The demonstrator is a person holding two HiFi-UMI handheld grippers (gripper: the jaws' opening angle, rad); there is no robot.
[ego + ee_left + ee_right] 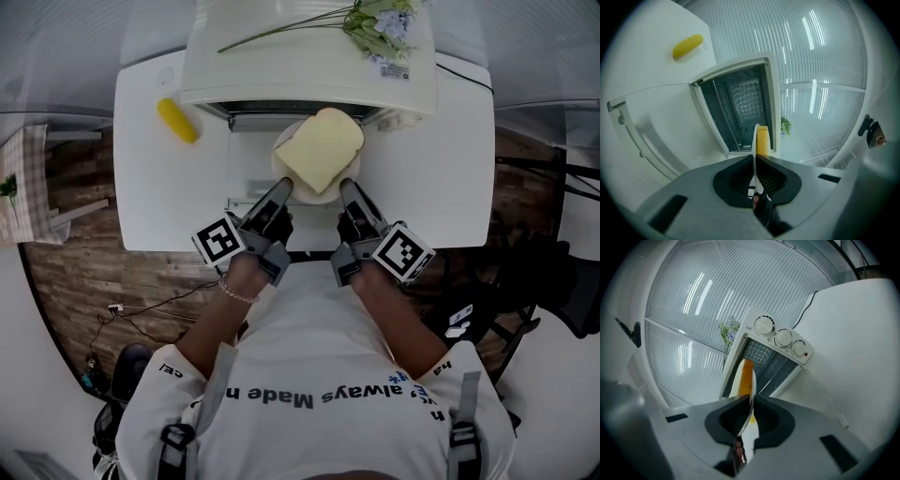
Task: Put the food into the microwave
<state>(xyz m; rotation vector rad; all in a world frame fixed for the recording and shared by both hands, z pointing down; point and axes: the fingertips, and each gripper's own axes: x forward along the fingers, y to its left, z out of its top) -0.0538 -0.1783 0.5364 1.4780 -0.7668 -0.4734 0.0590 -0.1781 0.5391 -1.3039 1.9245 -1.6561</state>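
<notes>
Left tool (284, 190) and right tool (349, 190) each clamp the thin rim of a round white plate (328, 197) bearing a pale, squarish bread slice (321, 148) before the open microwave (309, 66), whose knobs (783, 338) only the right gripper view shows.

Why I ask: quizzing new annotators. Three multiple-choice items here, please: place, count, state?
1. Where is the corn cob?
A. on the table, left of the microwave
B. atop it
C. inside it
2. How many knobs has the microwave?
A. one
B. three
C. five
3. What are the left gripper and right gripper doing?
A. hanging open
B. shut on the plate rim
C. shut on the corn cob
Key: 1 A, head view shows it on the tabletop; 2 B, right gripper view shows three; 3 B, each gripper view shows jaws clamping it.
</notes>
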